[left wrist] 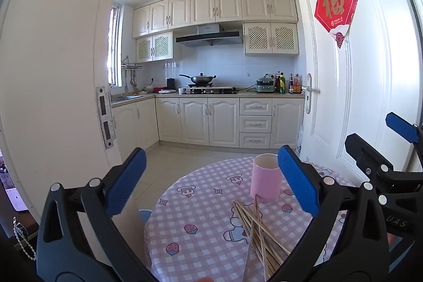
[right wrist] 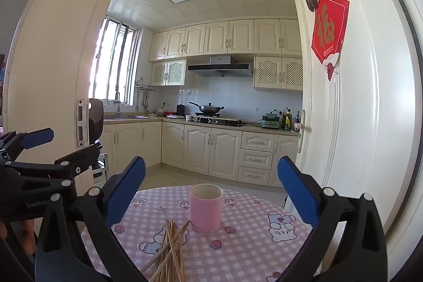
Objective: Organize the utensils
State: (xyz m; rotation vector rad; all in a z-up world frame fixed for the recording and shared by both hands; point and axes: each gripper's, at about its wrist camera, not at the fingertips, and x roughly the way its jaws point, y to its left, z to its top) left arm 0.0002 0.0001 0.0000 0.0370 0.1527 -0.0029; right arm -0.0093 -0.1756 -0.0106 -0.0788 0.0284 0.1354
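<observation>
Wide apart and empty, the jaws of the left gripper (left wrist: 211, 181) frame a round table (left wrist: 201, 237) in a pink checked cloth at a kitchen doorway. From the left wrist, a pink cup (left wrist: 265, 177) stands upright on the cloth, and a loose heap of wooden chopsticks (left wrist: 257, 231) lies crossed just in front of the cup, none of them inside it. At the picture's right edge, beyond the cup, the right gripper (left wrist: 394, 134) shows side-on, held above the table. From the right wrist, the right gripper (right wrist: 211, 184) likewise stands fully released with nothing between its blue pads (right wrist: 296, 189); the pink cup (right wrist: 205, 208) sits almost centred between them, and the chopsticks (right wrist: 170, 247) fan out in front of the cup and slightly left of it. Left of the cup, the left gripper (right wrist: 39, 147) hovers beside the table's edge. Sorting appears not to have started: every stick remains to be gathered into the cup. Both tools point roughly level toward the cup, the left tipped a little downward.
</observation>
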